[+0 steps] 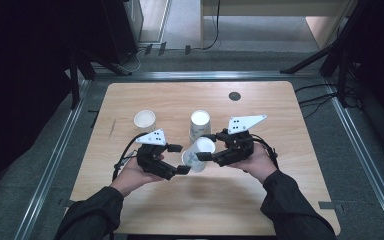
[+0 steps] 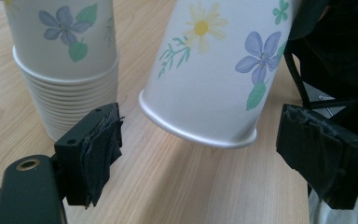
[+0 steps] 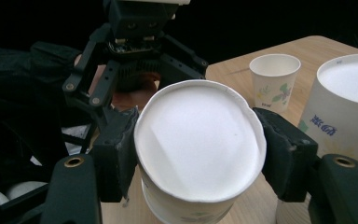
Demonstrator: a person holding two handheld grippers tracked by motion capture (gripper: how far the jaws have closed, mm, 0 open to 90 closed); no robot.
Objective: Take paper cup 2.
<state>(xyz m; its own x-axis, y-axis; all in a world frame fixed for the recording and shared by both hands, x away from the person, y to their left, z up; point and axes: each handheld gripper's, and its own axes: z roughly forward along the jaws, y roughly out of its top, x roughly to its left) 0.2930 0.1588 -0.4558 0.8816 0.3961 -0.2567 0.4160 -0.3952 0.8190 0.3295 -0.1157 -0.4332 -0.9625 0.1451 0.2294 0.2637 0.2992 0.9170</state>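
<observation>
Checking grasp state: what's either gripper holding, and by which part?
Right gripper clamps an upside-down paper cup across its base end. Left gripper is open, holding nothing.

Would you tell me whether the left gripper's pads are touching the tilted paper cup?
Apart: in the left gripper view both pads stand clear of the tilted cup, gaps showing either side.

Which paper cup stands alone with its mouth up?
The single cup at the far left; the stack is upside down, and the tilted cup sits in the right tongs.
</observation>
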